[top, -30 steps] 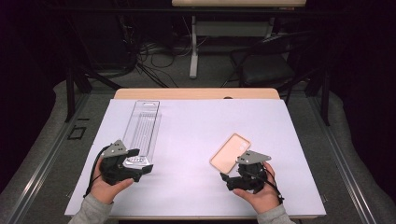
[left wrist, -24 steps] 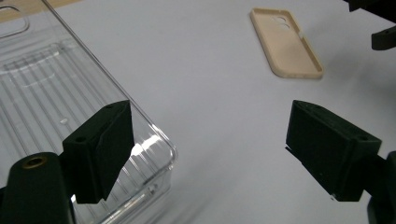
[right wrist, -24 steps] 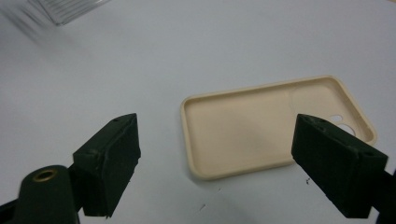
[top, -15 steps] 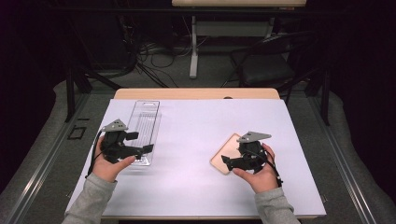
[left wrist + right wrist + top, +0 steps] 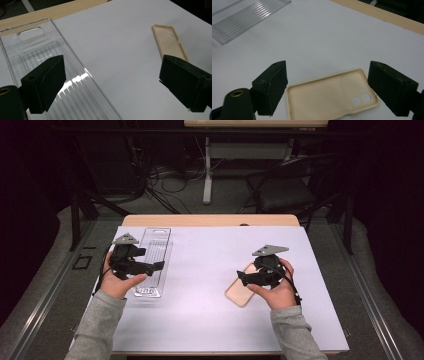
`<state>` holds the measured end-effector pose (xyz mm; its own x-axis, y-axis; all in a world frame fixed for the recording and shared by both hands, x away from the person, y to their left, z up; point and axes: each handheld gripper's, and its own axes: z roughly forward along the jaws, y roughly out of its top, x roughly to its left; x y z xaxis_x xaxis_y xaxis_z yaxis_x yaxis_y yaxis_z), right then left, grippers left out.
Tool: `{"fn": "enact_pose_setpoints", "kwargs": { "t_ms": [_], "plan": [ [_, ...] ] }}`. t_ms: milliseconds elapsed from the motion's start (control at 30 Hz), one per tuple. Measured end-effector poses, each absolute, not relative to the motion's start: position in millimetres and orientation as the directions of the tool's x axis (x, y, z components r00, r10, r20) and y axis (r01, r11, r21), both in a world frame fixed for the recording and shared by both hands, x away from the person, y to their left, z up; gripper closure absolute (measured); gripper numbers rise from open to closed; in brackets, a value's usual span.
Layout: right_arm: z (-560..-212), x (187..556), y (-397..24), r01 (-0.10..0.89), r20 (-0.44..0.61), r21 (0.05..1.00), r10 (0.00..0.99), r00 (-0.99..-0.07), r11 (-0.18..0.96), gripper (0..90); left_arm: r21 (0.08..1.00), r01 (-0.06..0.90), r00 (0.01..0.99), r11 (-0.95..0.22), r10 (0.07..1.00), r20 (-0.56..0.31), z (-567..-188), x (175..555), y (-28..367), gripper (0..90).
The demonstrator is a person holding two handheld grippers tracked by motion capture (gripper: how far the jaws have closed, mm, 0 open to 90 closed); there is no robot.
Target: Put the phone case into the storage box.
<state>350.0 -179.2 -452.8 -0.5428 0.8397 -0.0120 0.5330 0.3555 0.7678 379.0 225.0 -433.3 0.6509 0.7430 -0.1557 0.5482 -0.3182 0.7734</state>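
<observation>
A clear ribbed plastic tray [image 5: 155, 247] lies on the left of the white sheet [image 5: 210, 255]. My left gripper [image 5: 156, 266] hovers over its near half and points right. In the left gripper view the tray [image 5: 37, 47] passes under the left jaw. The left gripper [image 5: 112, 72] is open; its jaws have just been opening, with nothing between them. A beige phone case [image 5: 239, 294] lies hollow side up on the right. My right gripper [image 5: 241, 278] hangs just above it and points left. In the right gripper view the case [image 5: 324, 100] lies below the open right gripper [image 5: 328, 75], untouched.
The wooden table edge [image 5: 210, 220] runs along the far side of the sheet. Beyond it on the floor are cables [image 5: 160, 180], a table leg [image 5: 206, 170] and a dark chair [image 5: 285, 190]. The phone case [image 5: 170, 42] also appears far off in the left gripper view.
Both hands have moved away from the person and risen. The left gripper now sits over the clear tray, and the right one over the phone case.
</observation>
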Motion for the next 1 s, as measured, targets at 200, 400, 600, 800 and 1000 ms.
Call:
{"fn": "enact_pose_setpoints", "kwargs": {
  "t_ms": [200, 400, 600, 800, 1000],
  "plan": [
    [-457.2, 353.6, -176.2, 0.542, -0.031, 0.750, 0.839, -0.543, 0.378, 17.9, 0.794, 0.526, 0.668, -0.307, 0.726, -0.162, -429.2, 380.0, 225.7, 7.2],
    [-460.3, 354.8, -174.1, 0.547, -0.026, 0.729, 0.815, -0.579, 0.411, 24.0, 0.793, 0.526, 0.668, -0.308, 0.727, -0.160, -430.7, 378.5, 225.4, 7.2],
    [-463.5, 356.5, -171.3, 0.570, 0.029, 0.701, 0.782, -0.623, 0.428, 31.4, 0.786, 0.535, 0.663, -0.310, 0.731, -0.163, -432.4, 377.1, 226.8, 7.5],
    [-469.9, 360.8, -163.7, 0.595, 0.024, 0.628, 0.752, -0.659, 0.501, 40.7, 0.791, 0.530, 0.663, -0.305, 0.731, -0.162, -430.2, 374.0, 227.8, 7.9],
    [-475.5, 365.2, -151.7, 0.604, 0.036, 0.578, 0.722, -0.691, 0.550, 48.0, 0.792, 0.531, 0.660, -0.302, 0.733, -0.163, -428.9, 372.2, 230.6, 8.4]
  ]
}}
